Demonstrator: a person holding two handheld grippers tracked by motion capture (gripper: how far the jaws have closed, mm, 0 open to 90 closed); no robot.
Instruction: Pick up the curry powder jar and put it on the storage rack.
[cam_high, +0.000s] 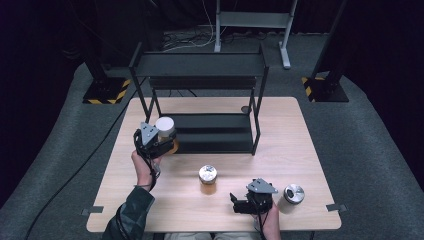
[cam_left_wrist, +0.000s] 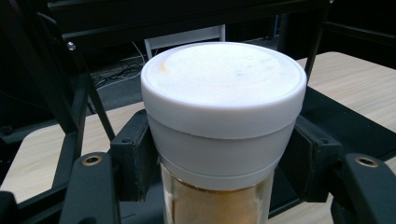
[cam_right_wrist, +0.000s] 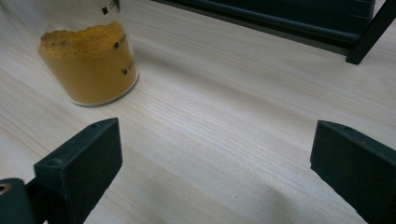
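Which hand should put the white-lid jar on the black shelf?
The left. Its tongs already squeeze the white-lid jar right beside the black shelf. The right tongs are open over bare table, farther from the shelf.

Three jars (cam_high: 165, 131) (cam_high: 208, 179) (cam_high: 291, 197); one black rack (cam_high: 200, 65); one table (cam_high: 300, 150).
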